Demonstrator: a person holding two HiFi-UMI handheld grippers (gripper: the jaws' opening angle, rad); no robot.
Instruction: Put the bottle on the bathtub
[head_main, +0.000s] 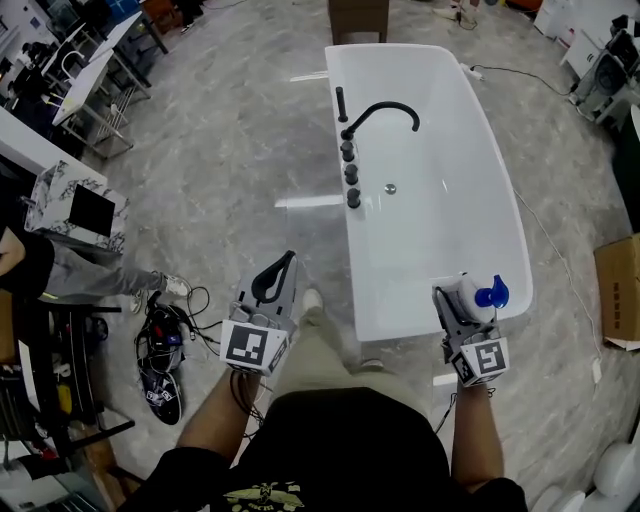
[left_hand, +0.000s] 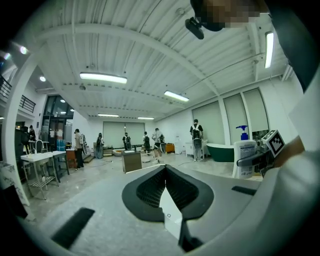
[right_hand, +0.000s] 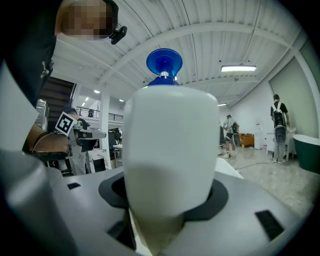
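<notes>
A white pump bottle (head_main: 468, 298) with a blue pump head (head_main: 492, 294) is held upright in my right gripper (head_main: 462, 300), which is shut on it. In the head view the bottle hangs over the near right corner of the white bathtub (head_main: 512, 215). The bottle's body (right_hand: 170, 150) fills the right gripper view, blue top up. My left gripper (head_main: 284, 268) is over the floor to the tub's left, shut with nothing in it, its black pads (left_hand: 150, 187) meeting. The bottle (left_hand: 244, 157) also shows at the right of the left gripper view.
A black arched faucet (head_main: 385, 110) and a row of black knobs (head_main: 350, 170) stand on the tub's left rim. Cables and gear (head_main: 165, 350) lie on the floor at the left, beside a marble-patterned cabinet (head_main: 75, 210). A cardboard box (head_main: 620, 290) sits at the right. Several people stand far off.
</notes>
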